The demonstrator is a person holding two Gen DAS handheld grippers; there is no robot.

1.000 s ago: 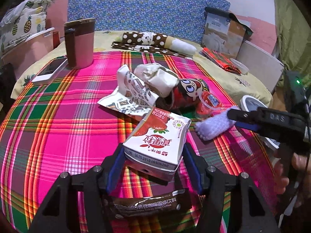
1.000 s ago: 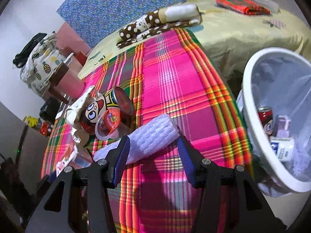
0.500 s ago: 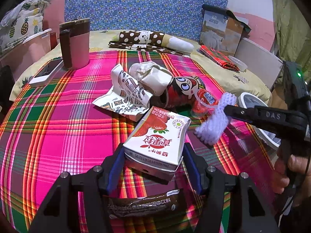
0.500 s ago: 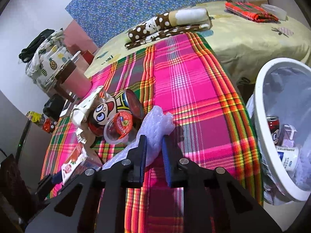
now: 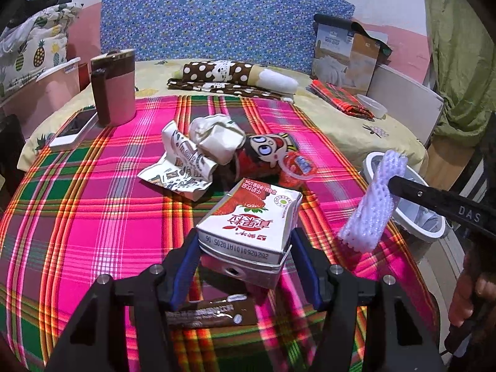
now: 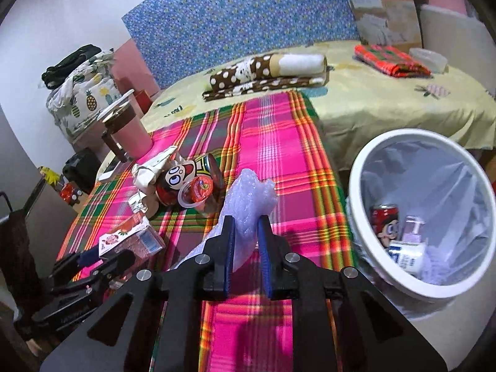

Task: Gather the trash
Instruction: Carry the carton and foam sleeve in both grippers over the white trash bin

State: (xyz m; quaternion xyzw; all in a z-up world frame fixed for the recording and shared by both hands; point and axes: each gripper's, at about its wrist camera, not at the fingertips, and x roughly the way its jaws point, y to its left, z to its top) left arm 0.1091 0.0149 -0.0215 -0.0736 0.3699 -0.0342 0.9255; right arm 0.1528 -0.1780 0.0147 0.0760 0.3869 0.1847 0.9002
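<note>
My right gripper (image 6: 245, 226) is shut on a white foam net sleeve (image 6: 249, 198) and holds it above the plaid cloth, beside the white trash bin (image 6: 356, 186); the sleeve also shows in the left wrist view (image 5: 373, 204). My left gripper (image 5: 243, 245) stands open around a strawberry milk carton (image 5: 251, 220) lying on the cloth; its jaws flank the carton with small gaps. A brown wrapper (image 5: 210, 311) lies under that gripper. A crumpled paper bag (image 5: 189, 158), a cartoon can (image 5: 263, 155) and a jelly cup (image 5: 297, 167) lie behind the carton.
The bin holds a red can (image 6: 384, 223) and other trash inside a clear liner. A pink mug (image 5: 114, 93) and a phone (image 5: 74, 127) sit at the far left of the cloth. A rolled polka-dot cloth (image 5: 229, 76) and boxes (image 5: 344, 52) lie beyond.
My right gripper closed on the foam sleeve and lifted it off the cloth toward the bin. My left gripper stayed open around the carton.
</note>
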